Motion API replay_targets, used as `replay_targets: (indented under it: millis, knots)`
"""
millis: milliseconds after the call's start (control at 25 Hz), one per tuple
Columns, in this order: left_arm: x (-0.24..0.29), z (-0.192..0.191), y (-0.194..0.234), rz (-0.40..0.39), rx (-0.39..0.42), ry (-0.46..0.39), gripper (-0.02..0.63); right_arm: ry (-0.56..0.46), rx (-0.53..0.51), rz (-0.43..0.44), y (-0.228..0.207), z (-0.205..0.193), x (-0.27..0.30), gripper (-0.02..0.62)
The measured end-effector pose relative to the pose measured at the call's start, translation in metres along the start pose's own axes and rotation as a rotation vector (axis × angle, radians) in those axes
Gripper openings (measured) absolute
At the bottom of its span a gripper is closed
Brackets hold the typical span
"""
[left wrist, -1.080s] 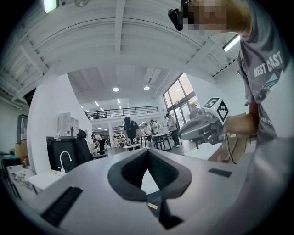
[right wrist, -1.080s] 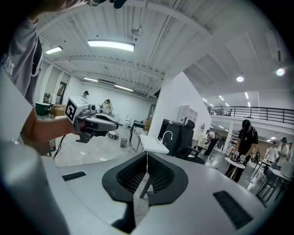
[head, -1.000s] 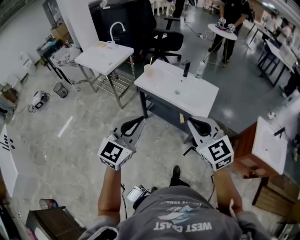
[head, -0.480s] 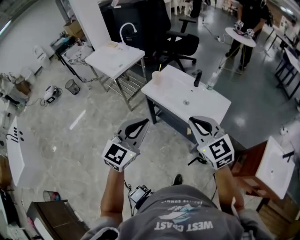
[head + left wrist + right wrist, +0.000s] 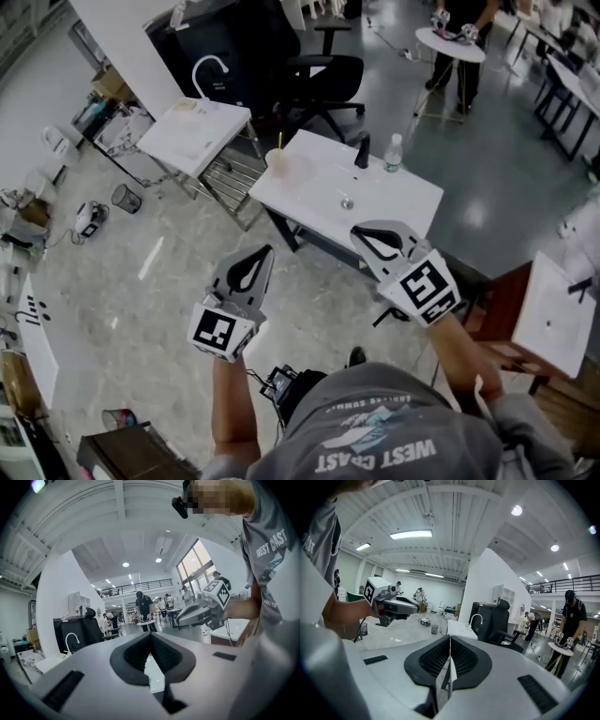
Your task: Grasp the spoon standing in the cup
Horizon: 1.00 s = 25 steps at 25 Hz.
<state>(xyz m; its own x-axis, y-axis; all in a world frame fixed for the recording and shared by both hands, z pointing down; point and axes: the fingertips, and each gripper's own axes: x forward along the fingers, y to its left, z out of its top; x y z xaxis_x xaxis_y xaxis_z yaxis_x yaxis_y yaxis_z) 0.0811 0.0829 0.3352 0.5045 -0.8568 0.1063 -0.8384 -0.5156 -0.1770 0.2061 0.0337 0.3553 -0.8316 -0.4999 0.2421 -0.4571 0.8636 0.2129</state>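
A pale cup [image 5: 278, 165] stands at the far left corner of the white sink-top table [image 5: 394, 202], with a thin spoon handle [image 5: 279, 142] sticking up out of it. Both grippers hover above the floor, short of the table and well apart from the cup. My left gripper [image 5: 265, 251] [image 5: 151, 633] is shut, its tips meeting with nothing between them. My right gripper [image 5: 359, 232] [image 5: 450, 637] is shut and empty too, over the table's near edge. Each gripper view shows the other gripper, not the cup.
On the table stand a black tap [image 5: 361, 150] and a clear bottle [image 5: 393, 152]. Behind it are a black office chair [image 5: 323, 75] and a second white sink table [image 5: 192, 131]. A wooden cabinet with a basin [image 5: 548, 309] stands at the right. A person [image 5: 459, 19] stands far back.
Both grippers have been carried forward across the floor toward the table, the right one now over its near edge. Their jaws stay shut.
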Motion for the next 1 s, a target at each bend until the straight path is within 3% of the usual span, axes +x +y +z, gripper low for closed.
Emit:
replay_targets:
  millis: [400,600,1000]
  knots:
    - [0.022,-0.011,0.029,-0.014,0.012,-0.002,0.002,0.028,0.04,-0.017,-0.015,-0.017,0.019,0.034]
    - [0.04,-0.013,0.051,-0.063,0.019,-0.021,0.002,0.042,0.061,-0.07,-0.03,-0.02,0.037,0.032]
    - [0.067,-0.026,0.137,-0.146,0.01,-0.05,0.002,0.079,0.073,-0.147,-0.049,-0.002,0.11,0.032]
